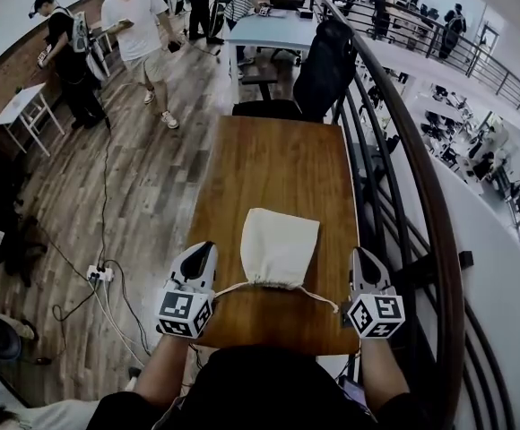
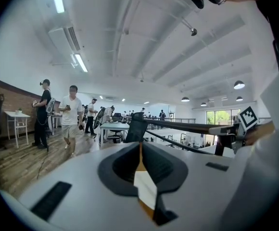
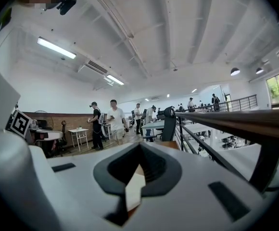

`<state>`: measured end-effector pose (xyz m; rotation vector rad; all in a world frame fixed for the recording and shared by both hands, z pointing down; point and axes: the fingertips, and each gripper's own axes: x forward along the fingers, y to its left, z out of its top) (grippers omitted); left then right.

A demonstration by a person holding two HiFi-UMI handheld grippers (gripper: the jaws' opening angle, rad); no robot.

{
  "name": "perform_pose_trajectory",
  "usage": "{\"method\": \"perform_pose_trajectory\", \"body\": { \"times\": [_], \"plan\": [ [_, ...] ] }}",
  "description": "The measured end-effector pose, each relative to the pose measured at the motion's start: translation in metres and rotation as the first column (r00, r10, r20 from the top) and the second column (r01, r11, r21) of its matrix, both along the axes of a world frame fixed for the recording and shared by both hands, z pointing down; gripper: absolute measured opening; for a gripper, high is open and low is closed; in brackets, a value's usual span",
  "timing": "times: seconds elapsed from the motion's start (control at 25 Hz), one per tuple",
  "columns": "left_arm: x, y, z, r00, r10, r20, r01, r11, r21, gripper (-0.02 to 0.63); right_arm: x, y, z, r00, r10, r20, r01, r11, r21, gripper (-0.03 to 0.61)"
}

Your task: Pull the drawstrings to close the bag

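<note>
Left gripper (image 1: 203, 252) and right gripper (image 1: 361, 257) held level, jaws closed.

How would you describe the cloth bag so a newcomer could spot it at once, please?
Find the long wooden table beside the curved railing. At its near end, between the left gripper and the right gripper, lies the cloth bag. It is the only cream thing there, its gathered mouth trailing a thin cord to each side.

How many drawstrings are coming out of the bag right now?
2. The left drawstring runs from the bag to the left tool; the right drawstring runs to the right tool. None appears hidden.
</note>
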<state>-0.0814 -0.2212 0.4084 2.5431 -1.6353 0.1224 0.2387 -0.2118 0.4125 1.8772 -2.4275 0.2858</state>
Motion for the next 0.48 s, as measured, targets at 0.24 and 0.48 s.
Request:
{"method": "perform_pose_trajectory", "body": {
  "times": [0.24,0.48],
  "plan": [
    [-0.0011,-0.0047,-0.0050,1.000,0.006,-0.009,-0.006,1.000,0.004,0.026,-0.0031,-0.0037,-0.0068,1.000,-0.005,-0.001,0.005,1.000,0.005,-0.008],
    [0.0031,-0.0018,0.0022,1.000,0.025,-0.002,-0.025,1.000,-0.005,0.026,-0.0052,-0.0015,0.0000,1.000,-0.011,0.015,0.012,1.000,-0.014,-0.008]
  ]
}}
